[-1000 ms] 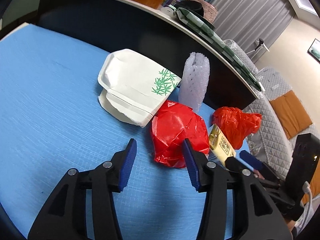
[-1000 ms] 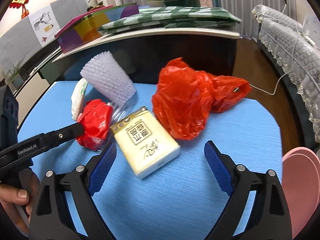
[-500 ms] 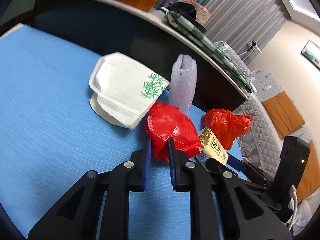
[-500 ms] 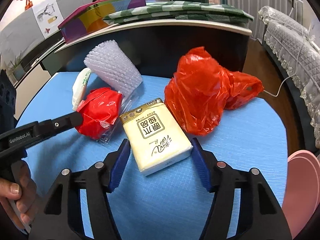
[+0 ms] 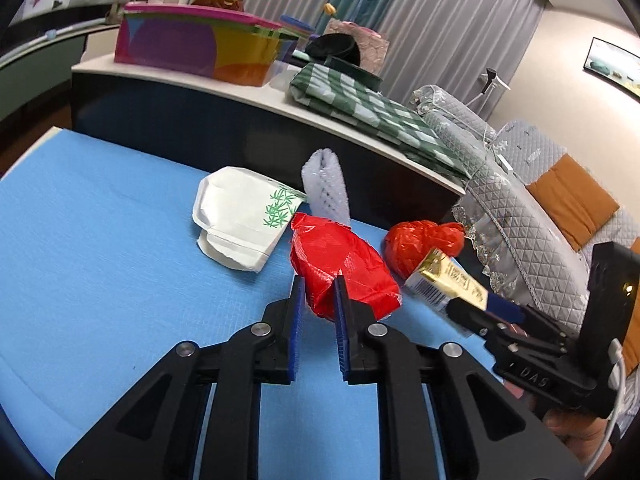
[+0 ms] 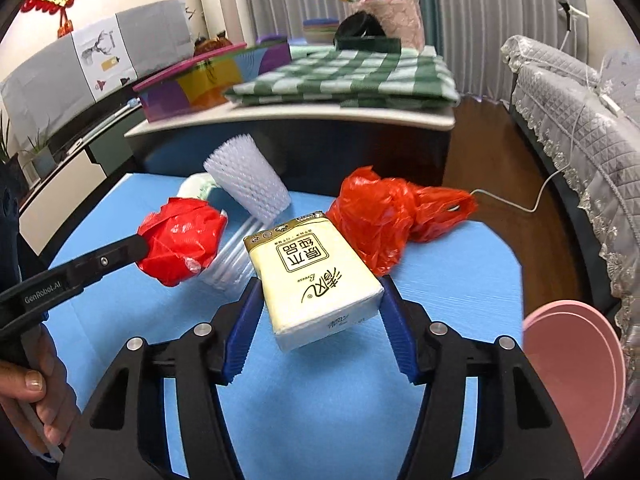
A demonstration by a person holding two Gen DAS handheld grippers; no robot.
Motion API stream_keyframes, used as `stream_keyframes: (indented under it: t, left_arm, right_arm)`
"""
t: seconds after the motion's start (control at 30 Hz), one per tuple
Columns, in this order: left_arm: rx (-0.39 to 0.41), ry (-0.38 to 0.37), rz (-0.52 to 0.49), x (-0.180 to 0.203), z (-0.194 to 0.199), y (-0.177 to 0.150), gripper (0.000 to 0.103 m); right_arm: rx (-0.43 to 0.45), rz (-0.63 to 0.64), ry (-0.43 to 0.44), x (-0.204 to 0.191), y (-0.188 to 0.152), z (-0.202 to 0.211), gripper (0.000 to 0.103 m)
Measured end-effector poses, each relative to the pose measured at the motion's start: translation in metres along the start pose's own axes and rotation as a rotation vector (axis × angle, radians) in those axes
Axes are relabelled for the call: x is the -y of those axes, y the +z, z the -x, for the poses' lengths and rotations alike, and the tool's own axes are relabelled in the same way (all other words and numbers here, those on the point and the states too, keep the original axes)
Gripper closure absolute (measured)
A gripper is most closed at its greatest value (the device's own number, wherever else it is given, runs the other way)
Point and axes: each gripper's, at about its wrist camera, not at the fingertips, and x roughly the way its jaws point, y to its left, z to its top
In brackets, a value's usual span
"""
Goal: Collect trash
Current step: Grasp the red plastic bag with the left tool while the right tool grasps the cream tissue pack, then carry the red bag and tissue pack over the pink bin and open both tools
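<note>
Right wrist view: we see the right gripper [image 6: 320, 316] pinching the tissue pack [image 6: 314, 278] by its long sides, pack lifted off the blue table [image 6: 460, 280], near centre. Left gripper [image 5: 316, 308] is pressed onto a corner of the red wrapper ball [image 5: 344, 270], which also looks lifted, left of the pack.

Risks, our read: left grip is only on thin crinkly film at the edge, so it could tear or slip out if swung fast. Pack is soft w/ slick film, could squeeze out of the pads or rotate. Clear plastic bit [image 6: 228, 264] hangs under the ball, may drop or drag.

Counts: 1 tissue pack, 1 red wrapper ball, 1 red plastic bag [image 6: 384, 216] far right, 1 foam net sleeve [image 6: 250, 182] far centre, 1 white paper bag [image 5: 240, 220] far left, 1 pink bin rim [image 6: 576, 380] near right, can't tell if more.
</note>
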Motion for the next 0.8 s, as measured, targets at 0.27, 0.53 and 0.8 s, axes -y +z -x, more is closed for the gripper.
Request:
stream_keyframes:
  t: [0.27,0.53,0.8]
  left_arm:
    - [0.027,0.044,-0.078,0.021,0.023,-0.011,0.089]
    - [0.057,0.069,-0.137,0.041,0.041,-0.02,0.089]
    - [0.067,0.073,-0.188,0.063,0.043,-0.032,0.089]
  right_arm:
    - [0.06,-0.013,-0.04,0.006,-0.007,0.045,0.044]
    - [0.104,-0.046,-0.085,0.02,-0.014,0.082,0.045]
    - [0.149,-0.085,-0.147,0.046,-0.02,0.117,0.044]
